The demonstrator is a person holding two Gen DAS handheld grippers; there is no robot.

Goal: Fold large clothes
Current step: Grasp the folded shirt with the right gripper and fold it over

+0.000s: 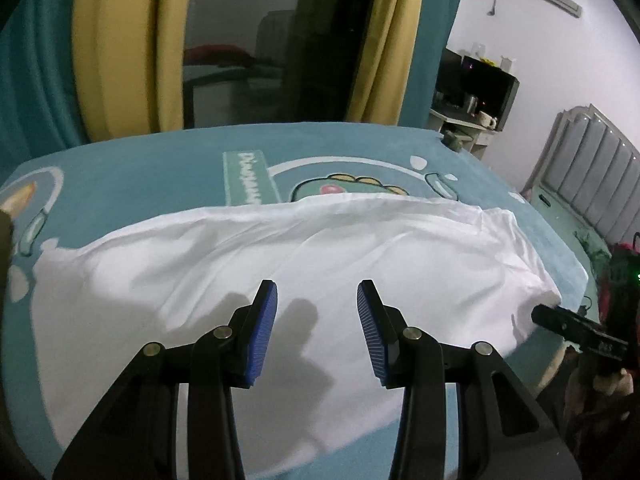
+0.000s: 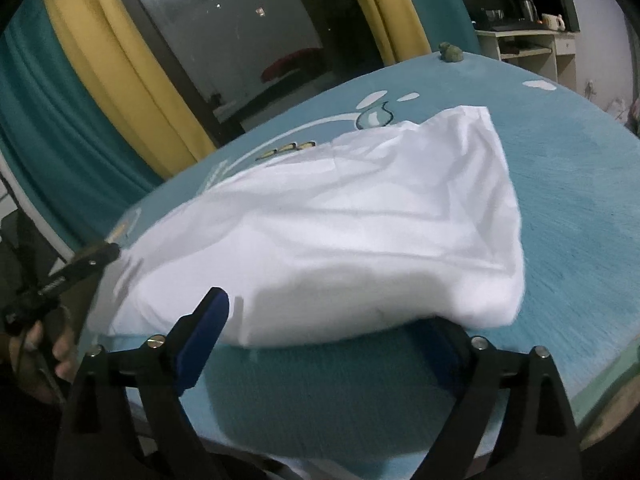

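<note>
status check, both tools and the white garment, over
Left tool open above the white garment. Right tool open at its near edge, nothing gripped. Garment lies partly folded on the teal bed cover. Nothing in the way.

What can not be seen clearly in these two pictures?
- Right wrist view: the white garment covers the tip of one of the right gripper's fingers.
- Left wrist view: the garment's near edge is behind the left gripper.
- Both views: what kind of garment it is, bunched.

Dim indoor light; fisheye-bent edges; motion blur; white cloth [image 1: 304,248] glares
</note>
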